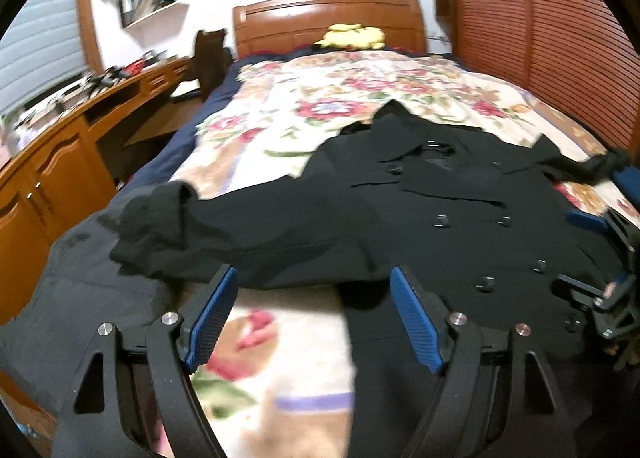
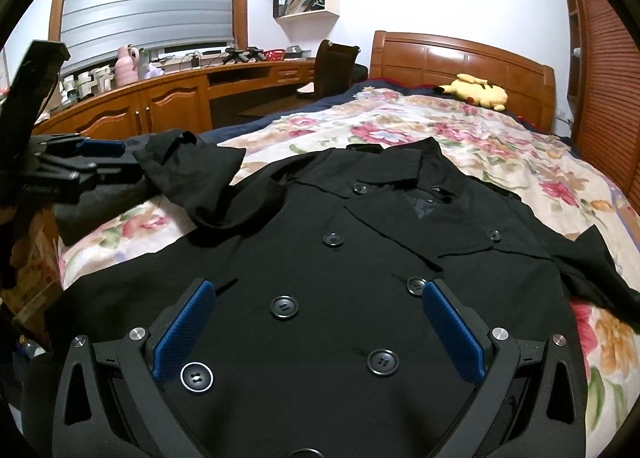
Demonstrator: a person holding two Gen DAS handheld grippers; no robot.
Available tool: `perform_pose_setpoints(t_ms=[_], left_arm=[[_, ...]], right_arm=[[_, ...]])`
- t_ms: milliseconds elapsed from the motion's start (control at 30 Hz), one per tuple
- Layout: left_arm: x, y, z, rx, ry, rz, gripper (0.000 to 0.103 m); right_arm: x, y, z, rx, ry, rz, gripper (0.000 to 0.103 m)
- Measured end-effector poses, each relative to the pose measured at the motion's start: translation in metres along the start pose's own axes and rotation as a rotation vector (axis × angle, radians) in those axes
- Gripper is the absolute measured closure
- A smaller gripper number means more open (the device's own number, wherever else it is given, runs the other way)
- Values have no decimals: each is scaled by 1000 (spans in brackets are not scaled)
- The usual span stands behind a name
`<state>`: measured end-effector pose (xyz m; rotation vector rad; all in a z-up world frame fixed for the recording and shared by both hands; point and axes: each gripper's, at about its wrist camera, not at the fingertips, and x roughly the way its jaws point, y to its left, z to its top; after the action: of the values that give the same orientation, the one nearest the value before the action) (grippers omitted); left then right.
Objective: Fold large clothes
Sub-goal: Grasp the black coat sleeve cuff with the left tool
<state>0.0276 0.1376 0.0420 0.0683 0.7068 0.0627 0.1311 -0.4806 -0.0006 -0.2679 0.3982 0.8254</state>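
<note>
Black cloth covers the near half of the bed [image 2: 580, 161]: a double-breasted coat [image 2: 360, 258] lies face up on the flowered quilt [image 2: 460, 129], its long axis running from the hem at six o'clock to the collar at twelve, toward the headboard [image 2: 460, 57]. One sleeve [image 2: 192, 177] reaches out to ten o'clock, bunched near the left gripper [image 2: 100, 155]. That gripper's jaws stand spread, nothing between them. The right gripper [image 2: 318, 332] hangs over the buttons, its blue pads [image 2: 184, 332] wide apart and empty.
</note>
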Motion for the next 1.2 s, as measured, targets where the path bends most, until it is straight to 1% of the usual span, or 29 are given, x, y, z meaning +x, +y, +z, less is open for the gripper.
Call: perform_pose_setpoints(t_ms=[100,300,533,667,767,900,933,967,1000,1067,1100,1167,1200], left_arm=[[12,15,-5,-28,7,42,24],[45,41,-14,-102,49,69,24],[85,70,-12,-247,89,67,24],[102,79,-9,-274,96,86,24],[111,84,-12,-301,113,82,24],[117,89,-14,-329,108,70,24],[117,91,-14,-340,103,65,27],[117,93,-13,-352,101,58,36],[119,95,-12,-356,104,54,41],[123,96,-10,-355,122,50,59],[125,96,-9,-350,132,51,65],[129,98,-8,-346,148,52,96],[130,99,-7,-346,157,55,99]], right_arm=[[1,1,-1,-10,7,-3,0],[3,1,0,-14,20,-8,0],[7,2,-1,-16,31,-5,0],[10,2,0,-20,37,-2,0],[10,2,1,-21,39,0,0],[11,2,1,-20,41,4,0],[11,2,1,-20,41,5,0],[12,2,1,-21,42,6,0],[11,3,1,-23,43,7,0],[11,4,2,-26,43,10,0],[11,4,2,-27,42,11,0],[11,4,3,-26,40,11,0],[11,4,3,-25,39,11,0]])
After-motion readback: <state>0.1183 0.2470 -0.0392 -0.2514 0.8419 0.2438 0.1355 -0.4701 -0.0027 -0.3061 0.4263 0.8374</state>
